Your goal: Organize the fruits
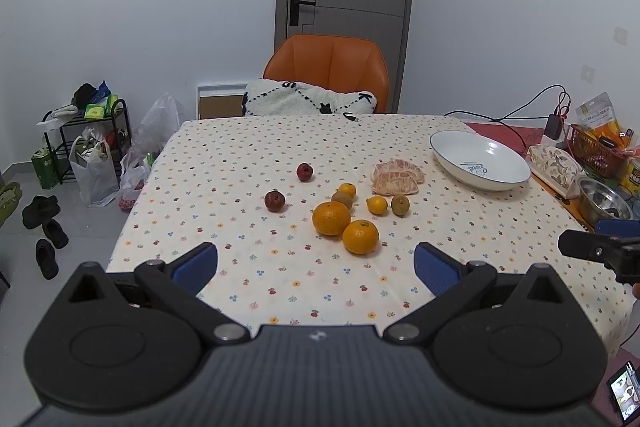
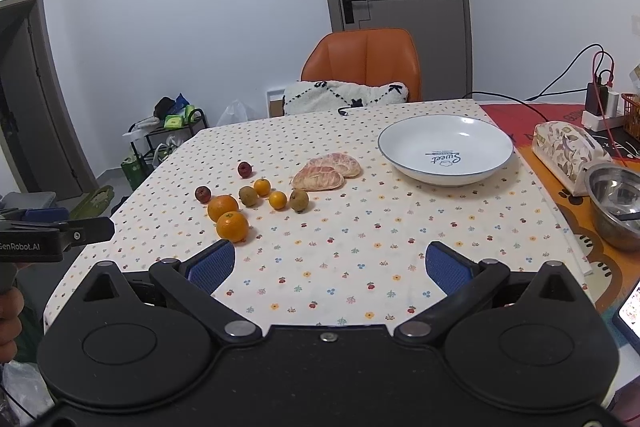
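Fruits lie clustered mid-desk: two oranges (image 1: 345, 227) touching, small citrus, kiwis, two red fruits (image 1: 275, 200) and peeled pomelo segments (image 1: 396, 177). White dish (image 2: 445, 149) stands empty, well apart on the patterned desk (image 1: 248, 155). Left gripper (image 1: 316, 265) and right gripper (image 2: 330, 265) hover level above the near edge, jaws wide apart, holding nothing.

Printed cloth covers the tabletop (image 2: 360, 247), matt and smooth, while the white plate (image 2: 446, 147) shines glossy like glazed ceramic. The steel bowl (image 2: 616, 203) gleams metallic, and each claw shows matt black plastic with textured blue pads (image 2: 450, 269).
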Motion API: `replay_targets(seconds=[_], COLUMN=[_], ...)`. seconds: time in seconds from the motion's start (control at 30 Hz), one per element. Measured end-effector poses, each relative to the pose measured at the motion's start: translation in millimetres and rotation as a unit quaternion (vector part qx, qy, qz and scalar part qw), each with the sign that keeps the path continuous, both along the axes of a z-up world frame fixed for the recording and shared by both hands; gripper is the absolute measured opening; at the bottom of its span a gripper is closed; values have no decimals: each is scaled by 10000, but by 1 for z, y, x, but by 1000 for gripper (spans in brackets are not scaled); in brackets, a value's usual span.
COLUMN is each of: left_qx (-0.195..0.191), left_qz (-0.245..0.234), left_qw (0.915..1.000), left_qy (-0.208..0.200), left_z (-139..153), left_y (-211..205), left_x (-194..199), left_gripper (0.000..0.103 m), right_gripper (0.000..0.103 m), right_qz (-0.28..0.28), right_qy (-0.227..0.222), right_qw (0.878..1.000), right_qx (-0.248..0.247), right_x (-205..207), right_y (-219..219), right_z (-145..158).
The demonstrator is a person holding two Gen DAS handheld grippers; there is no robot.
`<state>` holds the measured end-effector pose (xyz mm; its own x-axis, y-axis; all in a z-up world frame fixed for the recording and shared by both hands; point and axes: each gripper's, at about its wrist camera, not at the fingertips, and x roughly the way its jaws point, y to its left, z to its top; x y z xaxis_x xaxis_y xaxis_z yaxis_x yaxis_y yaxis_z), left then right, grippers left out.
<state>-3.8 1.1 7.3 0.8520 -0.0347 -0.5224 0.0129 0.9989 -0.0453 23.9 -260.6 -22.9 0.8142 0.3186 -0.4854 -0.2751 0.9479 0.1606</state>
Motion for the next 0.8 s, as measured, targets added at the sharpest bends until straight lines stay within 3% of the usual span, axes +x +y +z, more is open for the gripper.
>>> replay_targets(seconds=[0.8], left_qx=[-9], left_qz=[-214], left_qw=[9996], left_qy=[-186], left_z=[-6], left_y=[-6], left_x=[6], left_gripper=[103], right_gripper=[103], right_qz=[213], right_qy=[-173], right_qw=[9995], right_qx=[163], right_x=[5], right_y=[-12], right_z=[-2])
